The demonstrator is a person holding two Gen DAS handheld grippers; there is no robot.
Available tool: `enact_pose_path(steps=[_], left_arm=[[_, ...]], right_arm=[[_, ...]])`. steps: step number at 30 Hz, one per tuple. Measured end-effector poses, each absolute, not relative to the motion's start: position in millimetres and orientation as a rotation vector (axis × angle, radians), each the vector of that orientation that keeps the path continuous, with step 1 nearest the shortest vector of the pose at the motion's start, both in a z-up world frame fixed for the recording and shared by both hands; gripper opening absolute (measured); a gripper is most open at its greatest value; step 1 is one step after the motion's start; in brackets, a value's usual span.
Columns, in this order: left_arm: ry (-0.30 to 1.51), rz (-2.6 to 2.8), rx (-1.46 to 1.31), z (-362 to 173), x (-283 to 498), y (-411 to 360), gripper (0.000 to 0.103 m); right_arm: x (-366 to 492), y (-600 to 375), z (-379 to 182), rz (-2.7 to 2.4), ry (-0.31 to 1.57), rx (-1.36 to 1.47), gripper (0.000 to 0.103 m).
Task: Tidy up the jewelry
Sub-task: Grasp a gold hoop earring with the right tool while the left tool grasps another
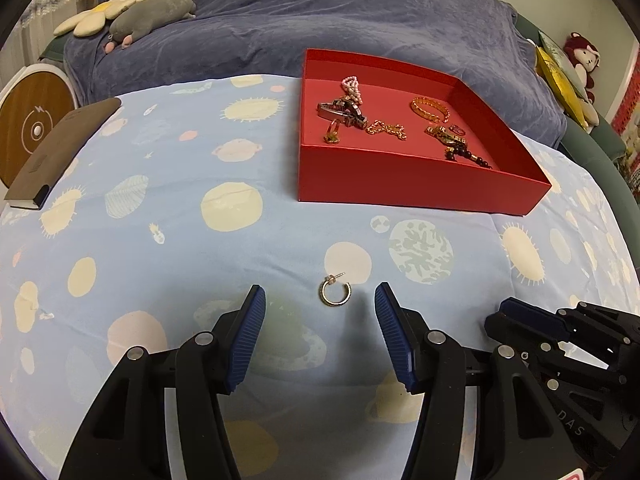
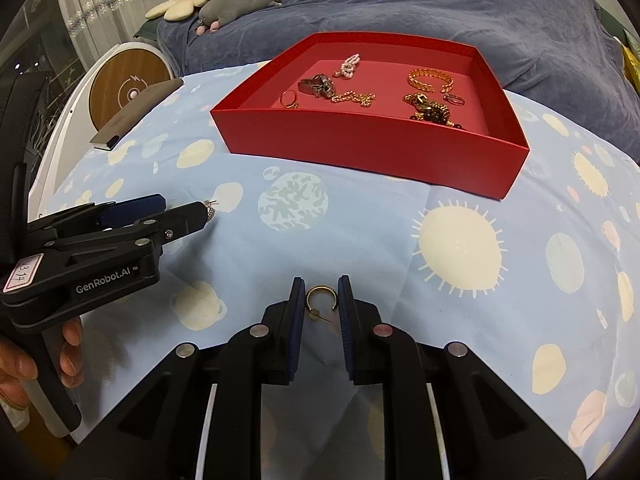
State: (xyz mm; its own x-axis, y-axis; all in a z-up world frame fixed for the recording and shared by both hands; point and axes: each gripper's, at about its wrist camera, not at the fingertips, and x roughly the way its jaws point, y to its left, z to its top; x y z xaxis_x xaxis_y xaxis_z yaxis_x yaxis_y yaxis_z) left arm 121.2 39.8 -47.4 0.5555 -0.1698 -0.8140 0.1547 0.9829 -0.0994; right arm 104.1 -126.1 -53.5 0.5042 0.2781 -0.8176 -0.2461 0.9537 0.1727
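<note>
A red tray (image 1: 400, 180) (image 2: 360, 140) on the planet-print cloth holds several pieces of jewelry: a gold bracelet (image 1: 430, 109), a pink bead string (image 1: 352, 87) and chains. A gold hoop earring (image 1: 335, 293) lies on the cloth between the fingertips of my left gripper (image 1: 320, 300), which is open around it without touching. It peeks out past the left gripper (image 2: 188, 210) in the right wrist view (image 2: 211, 210). My right gripper (image 2: 321, 294) is nearly closed around a second gold hoop earring (image 2: 320, 299); its pads touch or almost touch the hoop.
A dark notebook (image 1: 60, 152) lies at the cloth's left edge beside a round wooden-faced device (image 1: 32, 128). A blue blanket (image 1: 340, 20) with plush toys (image 1: 152, 16) lies behind the tray. The right gripper (image 1: 532, 320) shows close to the right of the left one.
</note>
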Motion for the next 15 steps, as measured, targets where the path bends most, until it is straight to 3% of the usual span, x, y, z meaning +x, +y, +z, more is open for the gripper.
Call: enact_pose_path(steps=[3, 10, 15], left_arm=[[0.975, -0.203, -0.007, -52.5, 123.5, 34.1, 0.042], [0.965, -0.199, 0.003, -56.2, 127.9, 29.6, 0.032], [0.957, -0.194, 0.025, -56.8, 127.2, 27.6, 0.019]], right_arm=[[105.9, -128.9, -53.9, 0.312, 0.996, 0.045, 0.016], [108.4, -134.1, -55.0, 0.303, 1.004, 0.065, 0.016], [109.2, -135.2, -56.2, 0.302, 1.006, 0.066, 0.016]])
